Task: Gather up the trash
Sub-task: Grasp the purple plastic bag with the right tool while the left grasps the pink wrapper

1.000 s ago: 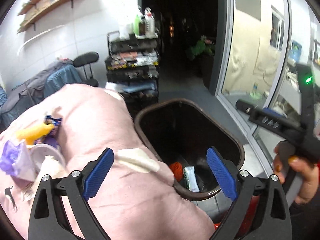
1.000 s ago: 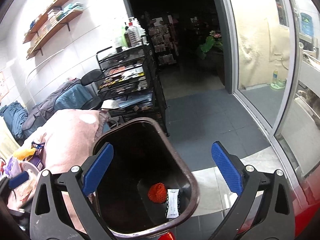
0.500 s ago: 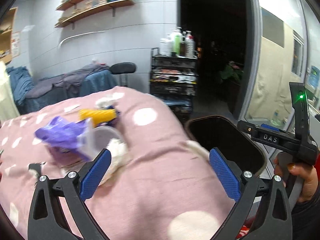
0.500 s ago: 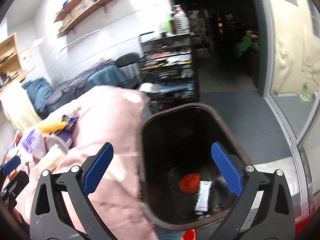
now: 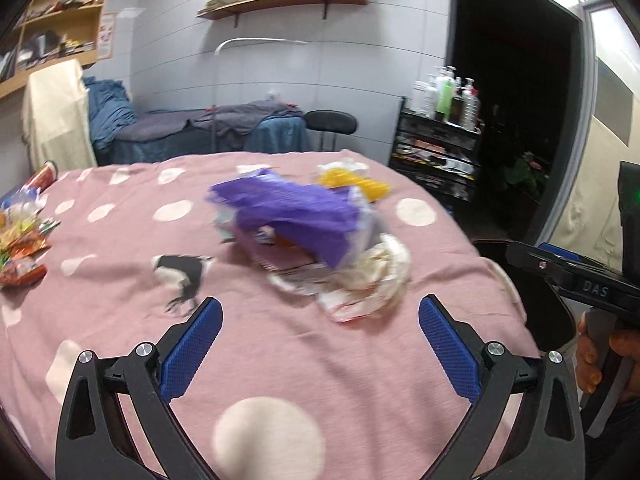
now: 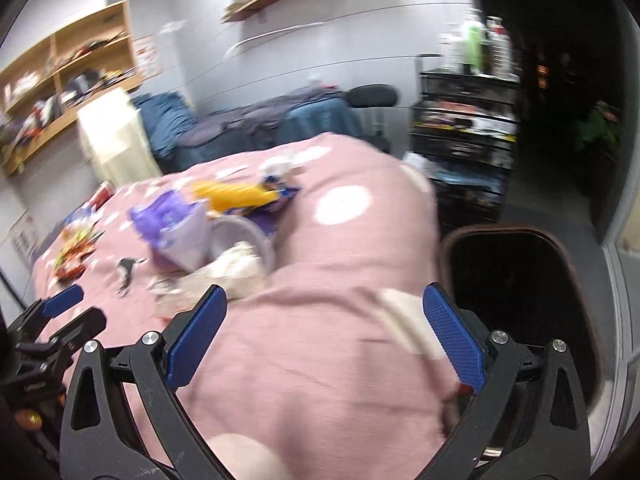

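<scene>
Surface: table (image 5: 360,380) covered by a pink cloth with pale spots.
Left tool (image 5: 320,344): fingers spread wide, nothing between them; it points at the litter heap from the near side, apart from it.
Right tool (image 6: 324,344): likewise spread and empty, over the cloth's near corner, the bin at its right.
Litter heap: purple wrapper (image 5: 292,216) on top; crumpled white paper (image 5: 376,276) at its near right edge; a pale cup (image 6: 244,240) partly hidden beneath; yellow wrapper (image 5: 352,184) behind.
Further litter: small coloured packets (image 5: 20,240) at the table's far left, well apart from the heap.
Destination: dark bin (image 6: 516,292) just beside the table's right edge, mouth open.
Handling (judged): wrappers and paper look light, limp and crushable; film may slip between smooth pads.
Suggested hold (judged): pinch a bunched fold of the crumpled paper, nearest the left tool; take the cup by its rim.
Caution (judged): loose pieces may drop during the carry.
</scene>
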Motion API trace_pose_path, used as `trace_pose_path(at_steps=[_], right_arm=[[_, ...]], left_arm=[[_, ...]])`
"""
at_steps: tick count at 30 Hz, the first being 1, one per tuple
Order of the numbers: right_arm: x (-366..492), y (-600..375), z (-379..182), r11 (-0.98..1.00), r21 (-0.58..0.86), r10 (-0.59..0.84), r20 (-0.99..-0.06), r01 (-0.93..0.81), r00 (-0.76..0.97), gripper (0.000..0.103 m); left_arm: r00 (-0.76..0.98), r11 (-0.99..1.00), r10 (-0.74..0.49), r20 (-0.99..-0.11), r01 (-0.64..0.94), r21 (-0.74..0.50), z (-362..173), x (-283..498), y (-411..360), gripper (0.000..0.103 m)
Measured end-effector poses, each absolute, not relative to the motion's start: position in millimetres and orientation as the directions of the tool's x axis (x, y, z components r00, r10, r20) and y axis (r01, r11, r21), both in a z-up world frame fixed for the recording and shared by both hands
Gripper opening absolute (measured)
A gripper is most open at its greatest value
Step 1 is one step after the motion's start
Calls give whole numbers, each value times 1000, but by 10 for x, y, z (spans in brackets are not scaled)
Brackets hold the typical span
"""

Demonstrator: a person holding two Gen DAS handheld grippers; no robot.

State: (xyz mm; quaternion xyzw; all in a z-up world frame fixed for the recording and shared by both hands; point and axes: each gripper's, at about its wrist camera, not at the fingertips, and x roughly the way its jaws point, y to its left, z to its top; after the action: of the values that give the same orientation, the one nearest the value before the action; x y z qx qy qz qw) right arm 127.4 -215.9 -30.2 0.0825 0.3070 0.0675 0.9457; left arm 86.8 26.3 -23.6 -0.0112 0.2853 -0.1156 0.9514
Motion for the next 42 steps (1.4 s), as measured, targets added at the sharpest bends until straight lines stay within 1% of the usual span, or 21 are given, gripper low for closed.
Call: trace_pose_path(at_steps=[6,11,13,15,19,21,22,24,25,26,28,29,30,32,36,39,42], right_arm=[[1397,-1753,-260,965,176,261,-576,-194,775,97],[1567,-1524,-236,949,183,316,-587,-258,745,97],[1666,-1425,-216,939,190,343,-594,-287,728,95],[1758,-1273,-204,933,163,351,-605,-320,715,92],[1910,-999,-204,925,90,342,-620,-370,706,82],[1984,-851,-198,919,38,330,-619,-393,712,80],[2030,-739,-203,917,-14,305,-619,-399,724,78],[2093,-626,-224,912,-66,281,-619,-405,733,69],[2154,-539,-256,903,-92,273,-631,-419,726,58],[2190,-510,-278,900,-107,264,-638,-424,723,45],[2265,-461,-334,893,-135,244,-655,-428,715,34],[2280,-463,-342,890,-127,255,-656,-437,711,27],[2281,-484,-322,887,-107,278,-652,-448,705,23],[2239,-543,-260,892,-98,286,-631,-441,721,21],[2107,-719,-12,906,-48,321,-569,-420,757,20],[1995,-858,152,914,-30,328,-534,-405,779,20],[1882,-973,231,921,-19,324,-517,-389,793,20]], left_arm=[[798,981,-191,-572,133,-143,-298,980,738,97],[787,979,-192,-586,115,-166,-337,1032,878,97],[782,982,-182,-595,111,-155,-366,1048,889,97],[777,982,-178,-603,105,-154,-396,1077,902,97],[765,982,-179,-619,98,-163,-431,1120,943,96],[760,982,-178,-625,98,-160,-438,1135,943,96],[756,982,-179,-629,98,-161,-445,1146,943,96],[748,981,-187,-637,105,-165,-461,1165,936,96],[745,980,-190,-640,109,-164,-465,1173,925,96],[743,980,-192,-642,112,-164,-469,1185,919,96],[736,978,-202,-647,119,-170,-475,1221,902,96],[730,976,-210,-650,123,-178,-479,1248,899,96],[724,974,-219,-654,127,-187,-482,1280,896,96],[713,970,-236,-660,131,-205,-487,1350,900,93],[689,954,-285,-667,136,-267,-492,1555,911,82],[668,936,-330,-667,138,-325,-486,1753,902,78],[654,933,-335,-678,130,-336,-496,1985,848,72]])
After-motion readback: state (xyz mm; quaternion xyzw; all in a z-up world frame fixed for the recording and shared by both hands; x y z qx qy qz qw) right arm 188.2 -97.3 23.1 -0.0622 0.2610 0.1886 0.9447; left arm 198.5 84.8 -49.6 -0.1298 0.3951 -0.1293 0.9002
